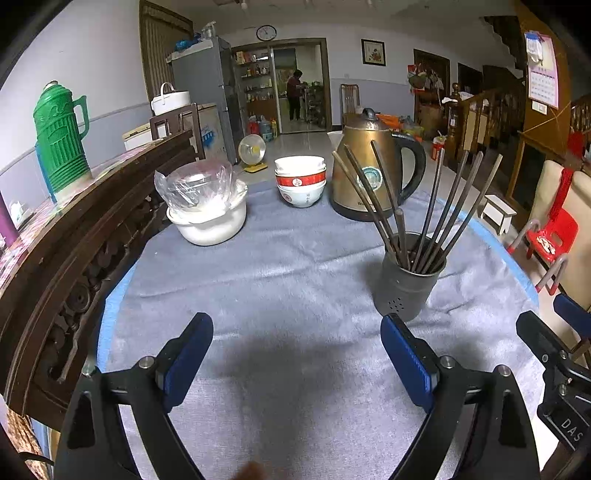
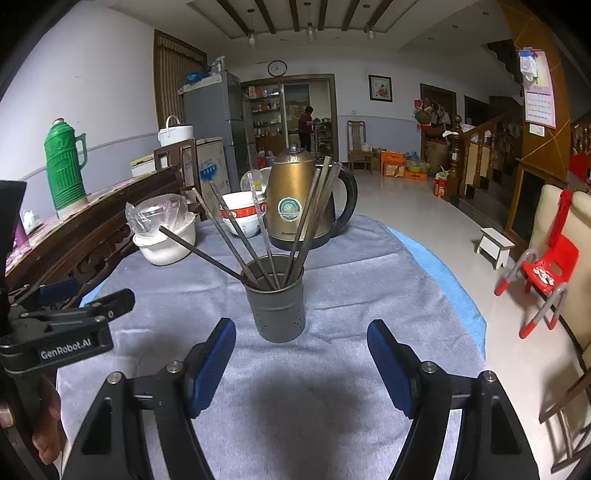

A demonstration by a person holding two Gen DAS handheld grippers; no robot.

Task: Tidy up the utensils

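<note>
Nearest in the left wrist view, the left tongs (image 1: 297,354) stand wide apart over the grey cloth (image 1: 295,280) of the tabletop, with nothing between their blue pads. In the right wrist view the right tongs (image 2: 301,354) are also spread, and only bare cloth lies between them. At the left edge of that view the body of the left tool shows white writing, "GenRobot.AI", and a hand (image 2: 44,428) grips it from below. In the left view the edge of the right tool carries the letters "DAS"; the rest is cut off.

Just beyond the tongs stands the holder (image 2: 276,306), a grey metal cup with small holes in its wall, upright on the cloth. The chopsticks (image 2: 258,240) stand inside it, dark and thin, fanning out to both sides. In the left view the holder (image 1: 406,288) is just past the right pad, and the chopsticks (image 1: 436,206) lean the same way.

Behind the holder is a bronze kettle (image 2: 299,203) with a black handle and a round sticker; small print at its base is too blurred to read. Left of it is a stack of bowls (image 1: 301,181) with a red band, then a white pot (image 1: 208,218) with a plastic bag on top.

Farther left a green thermos (image 1: 61,140) stands on a dark wooden cabinet. On the far wall hang a clock (image 1: 266,33) and a calendar (image 1: 541,70).
</note>
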